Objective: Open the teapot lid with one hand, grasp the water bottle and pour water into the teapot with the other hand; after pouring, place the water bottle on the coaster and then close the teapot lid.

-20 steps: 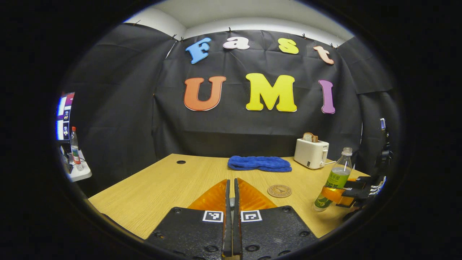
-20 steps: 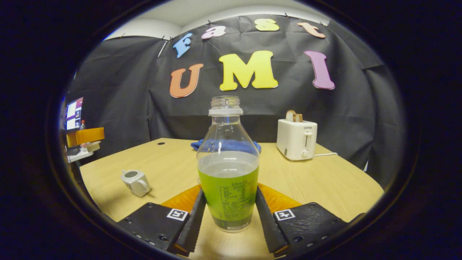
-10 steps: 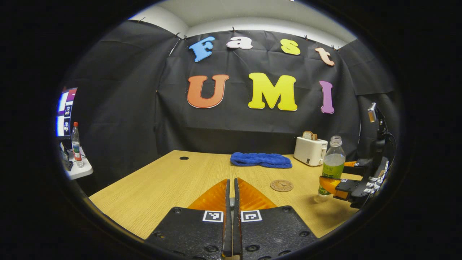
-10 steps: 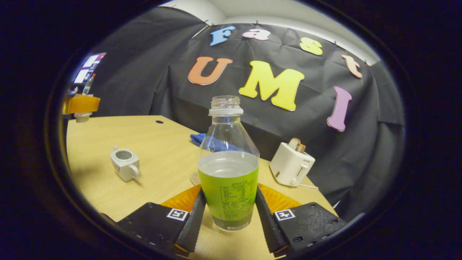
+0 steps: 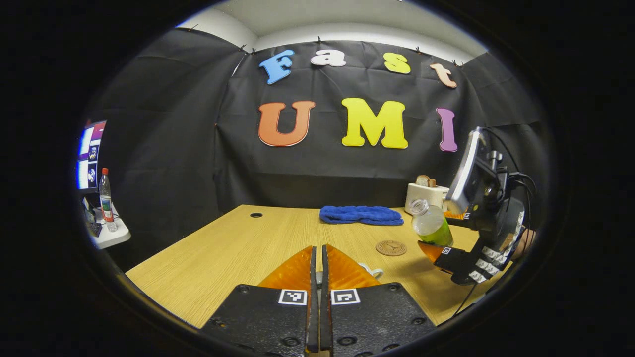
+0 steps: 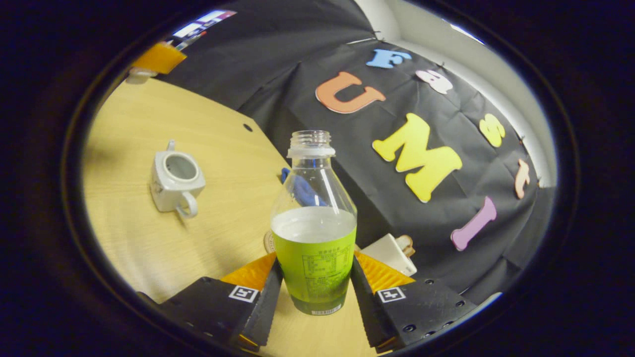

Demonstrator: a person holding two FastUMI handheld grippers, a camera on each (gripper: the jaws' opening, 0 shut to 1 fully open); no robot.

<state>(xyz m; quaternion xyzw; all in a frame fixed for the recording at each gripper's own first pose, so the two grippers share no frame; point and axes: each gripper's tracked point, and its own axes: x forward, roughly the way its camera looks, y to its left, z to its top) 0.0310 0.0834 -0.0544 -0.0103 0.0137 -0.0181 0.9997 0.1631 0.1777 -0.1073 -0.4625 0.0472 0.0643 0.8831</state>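
Observation:
In the right gripper view my right gripper [image 6: 313,267] is shut on the green-labelled water bottle [image 6: 313,233], which has no cap and is about half full. Bottle [image 5: 430,223] and right gripper [image 5: 440,237] hang tilted above the table at the right of the left gripper view. The white teapot [image 6: 176,178] stands open on the table, left of the bottle and below it. My left gripper [image 5: 317,253] is shut; the right gripper view shows it [image 6: 158,57] far off with the white lid [image 6: 139,75] under its fingers. The teapot's handle [image 5: 373,271] peeks out beside the left gripper's fingers. The round coaster [image 5: 391,248] lies beyond it.
A blue towel [image 5: 361,215] and a white toaster [image 5: 421,194] with toast sit at the back of the wooden table [image 5: 233,253]. A side shelf with another bottle [image 5: 105,198] and a screen stand off the table's left edge.
My right gripper has lifted the bottle off the table, carried it toward the teapot and begun tipping it. The left gripper has hardly moved.

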